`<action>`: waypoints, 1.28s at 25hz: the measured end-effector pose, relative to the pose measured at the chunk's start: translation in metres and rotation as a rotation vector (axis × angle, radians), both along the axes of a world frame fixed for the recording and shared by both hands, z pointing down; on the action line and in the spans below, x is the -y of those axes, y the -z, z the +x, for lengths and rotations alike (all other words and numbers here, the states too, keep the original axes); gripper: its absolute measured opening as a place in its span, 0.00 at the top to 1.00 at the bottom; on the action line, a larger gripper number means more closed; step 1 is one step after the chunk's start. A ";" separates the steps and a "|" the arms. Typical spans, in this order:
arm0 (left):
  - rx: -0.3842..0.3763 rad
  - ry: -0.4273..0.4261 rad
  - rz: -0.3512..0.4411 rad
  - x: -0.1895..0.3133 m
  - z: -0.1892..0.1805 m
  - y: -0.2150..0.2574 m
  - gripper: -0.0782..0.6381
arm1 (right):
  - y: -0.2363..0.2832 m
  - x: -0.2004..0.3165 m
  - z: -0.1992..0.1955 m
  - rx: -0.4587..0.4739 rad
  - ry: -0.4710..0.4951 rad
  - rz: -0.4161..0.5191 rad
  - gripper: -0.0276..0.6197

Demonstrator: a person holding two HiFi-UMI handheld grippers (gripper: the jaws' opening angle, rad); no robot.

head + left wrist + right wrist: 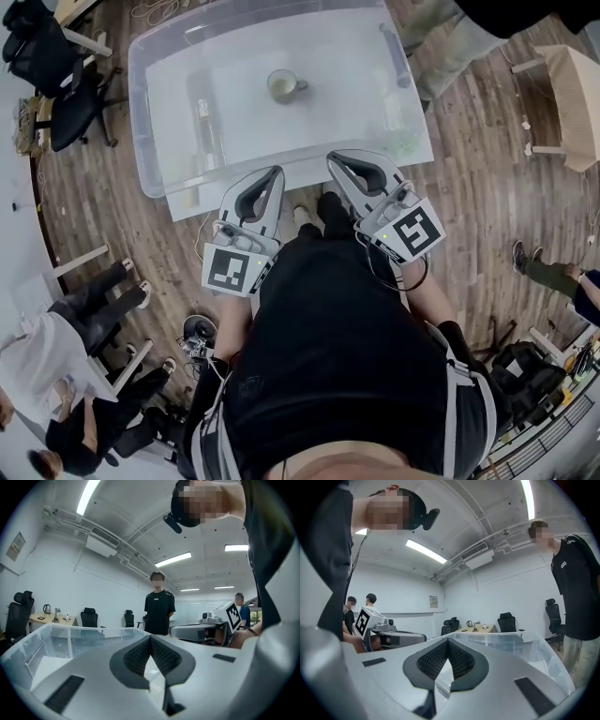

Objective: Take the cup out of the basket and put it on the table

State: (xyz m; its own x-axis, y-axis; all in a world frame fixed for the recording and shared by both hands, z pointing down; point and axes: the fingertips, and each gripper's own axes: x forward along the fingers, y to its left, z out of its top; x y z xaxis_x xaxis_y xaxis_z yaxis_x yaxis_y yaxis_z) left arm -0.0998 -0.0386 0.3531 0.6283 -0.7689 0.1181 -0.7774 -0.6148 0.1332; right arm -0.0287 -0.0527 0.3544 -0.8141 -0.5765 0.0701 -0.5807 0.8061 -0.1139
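Cup [284,86] inside the clear basket [150,112], both grippers short of it.
The left gripper [275,174] hangs just outside the basket's near wall, left of its middle, fingers closed tip to tip on nothing. The cup stands upright on the basket floor, about mid-width and toward the far wall, well apart from both grippers. The right gripper [335,159] hangs by the same near wall, fingers likewise closed and empty.
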 end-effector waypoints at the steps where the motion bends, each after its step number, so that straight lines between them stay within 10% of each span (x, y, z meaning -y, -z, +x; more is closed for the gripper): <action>1: 0.003 0.006 0.001 0.006 0.002 0.001 0.87 | 0.001 0.006 0.001 0.002 0.007 0.000 0.93; 32: 0.038 0.101 -0.008 0.100 0.028 0.001 0.87 | -0.004 0.105 0.019 0.019 0.110 -0.006 0.93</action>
